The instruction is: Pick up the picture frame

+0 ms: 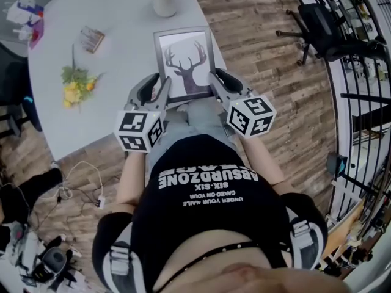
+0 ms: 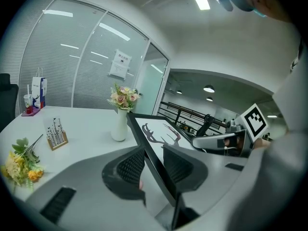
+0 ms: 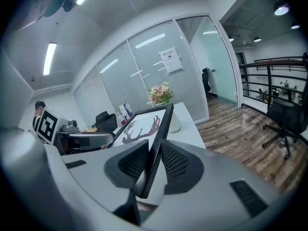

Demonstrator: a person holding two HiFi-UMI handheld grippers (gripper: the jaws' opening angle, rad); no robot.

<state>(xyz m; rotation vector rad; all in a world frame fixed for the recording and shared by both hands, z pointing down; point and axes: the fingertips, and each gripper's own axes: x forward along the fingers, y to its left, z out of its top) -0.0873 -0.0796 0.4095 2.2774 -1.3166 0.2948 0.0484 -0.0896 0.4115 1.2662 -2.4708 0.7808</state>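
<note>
Left gripper view: picture frame [image 2: 163, 133] in left hand-held gripper [image 2: 154, 165].

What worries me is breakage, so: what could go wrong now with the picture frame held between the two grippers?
1. The left gripper and right gripper pinch only the thin side edges of the picture frame, towards its near end; the far end could sag or slip out.
2. The vase stands close beyond the frame's far edge on the table; a forward swing might tip it.
3. Uneven hands could twist the frame.
</note>
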